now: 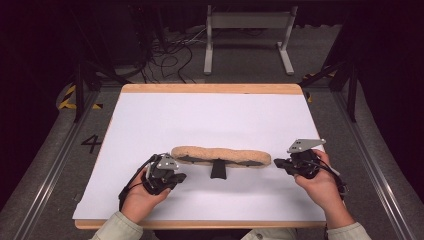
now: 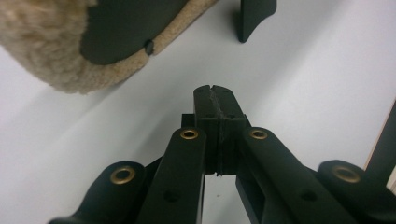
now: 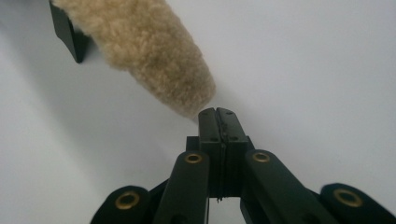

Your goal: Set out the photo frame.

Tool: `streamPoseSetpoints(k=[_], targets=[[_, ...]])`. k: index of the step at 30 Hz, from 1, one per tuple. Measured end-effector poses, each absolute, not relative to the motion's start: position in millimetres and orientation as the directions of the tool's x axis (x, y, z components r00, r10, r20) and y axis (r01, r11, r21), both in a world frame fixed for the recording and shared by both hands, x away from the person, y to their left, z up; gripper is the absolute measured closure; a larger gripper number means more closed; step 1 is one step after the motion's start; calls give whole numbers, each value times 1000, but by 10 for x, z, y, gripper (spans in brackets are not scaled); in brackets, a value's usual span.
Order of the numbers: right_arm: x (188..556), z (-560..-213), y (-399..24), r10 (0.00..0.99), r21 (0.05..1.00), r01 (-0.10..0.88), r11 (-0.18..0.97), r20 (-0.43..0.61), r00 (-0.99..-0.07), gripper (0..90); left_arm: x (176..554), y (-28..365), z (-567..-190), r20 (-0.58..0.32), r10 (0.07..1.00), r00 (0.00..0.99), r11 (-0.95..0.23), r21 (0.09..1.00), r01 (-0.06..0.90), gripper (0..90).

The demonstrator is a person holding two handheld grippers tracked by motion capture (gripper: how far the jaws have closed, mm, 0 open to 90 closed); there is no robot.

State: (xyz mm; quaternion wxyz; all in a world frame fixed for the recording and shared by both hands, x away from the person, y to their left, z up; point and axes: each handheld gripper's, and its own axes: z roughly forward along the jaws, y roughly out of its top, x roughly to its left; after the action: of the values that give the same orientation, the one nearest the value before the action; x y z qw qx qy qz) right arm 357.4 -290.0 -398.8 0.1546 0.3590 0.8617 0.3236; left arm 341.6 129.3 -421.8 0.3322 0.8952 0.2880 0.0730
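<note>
A long tan fleece pad (image 1: 220,155) with a black lining and a short black strap (image 1: 218,170) lies across the white table top, near the front. My left gripper (image 1: 181,176) rests on the table just short of the pad's left end, its jaws pressed together with nothing between them. In the left gripper view the fleece pad (image 2: 51,56) and the black strap (image 2: 254,18) lie ahead of the gripper (image 2: 214,89). My right gripper (image 1: 276,162) sits at the pad's right end, shut and empty. In the right gripper view the gripper (image 3: 217,112) nearly touches the fleece pad's tip (image 3: 154,60).
The white sheet (image 1: 210,120) covers a wooden table with a bare edge at the back. Beyond it stand a white frame (image 1: 247,35) and loose cables (image 1: 170,55) on the floor. Dark stands flank the table on both sides.
</note>
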Motion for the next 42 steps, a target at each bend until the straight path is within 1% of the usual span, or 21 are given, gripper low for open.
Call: streamPoseSetpoints(k=[6, 9, 12, 17, 19, 24, 30, 34, 37, 42], targets=[[3643, -4071, -2792, 718, 704, 456, 545, -110, -687, 900, 3451, 1322, -4239, -71, 575, 815, -601, 639, 480, 900], [3655, -4089, -2758, 710, 703, 438, 561, -136, -691, 900, 3448, 1319, -4238, -65, 576, 815, -602, 641, 477, 900], [3637, -4082, -2775, 697, 704, 433, 563, -124, -706, 900, 3447, 1323, -4239, -66, 579, 813, -597, 644, 478, 900], [3572, -4054, -2771, 662, 680, 420, 601, -128, -738, 900, 3453, 1342, -4233, -72, 587, 807, -587, 649, 485, 900], [3507, -4031, -2759, 634, 658, 411, 631, -131, -762, 900, 3452, 1340, -4238, -76, 589, 804, -583, 649, 488, 900], [3427, -4009, -2733, 603, 637, 396, 662, -138, -786, 900, 3448, 1329, -4237, -79, 585, 807, -583, 651, 486, 899], [3297, -3990, -2695, 566, 621, 399, 674, -87, -820, 900, 3426, 1273, -4226, -98, 569, 817, -577, 661, 481, 900], [3233, -3990, -2676, 528, 619, 383, 686, -60, -847, 900, 3413, 1193, -4224, -110, 553, 826, -571, 671, 472, 900], [3228, -3990, -2676, 524, 619, 385, 685, -52, -850, 900, 3411, 1137, -4221, -121, 543, 831, -569, 675, 470, 900], [3273, -4031, -2702, 571, 614, 426, 665, -51, -819, 900, 3370, 930, -4217, -120, 518, 847, -569, 691, 447, 900]])
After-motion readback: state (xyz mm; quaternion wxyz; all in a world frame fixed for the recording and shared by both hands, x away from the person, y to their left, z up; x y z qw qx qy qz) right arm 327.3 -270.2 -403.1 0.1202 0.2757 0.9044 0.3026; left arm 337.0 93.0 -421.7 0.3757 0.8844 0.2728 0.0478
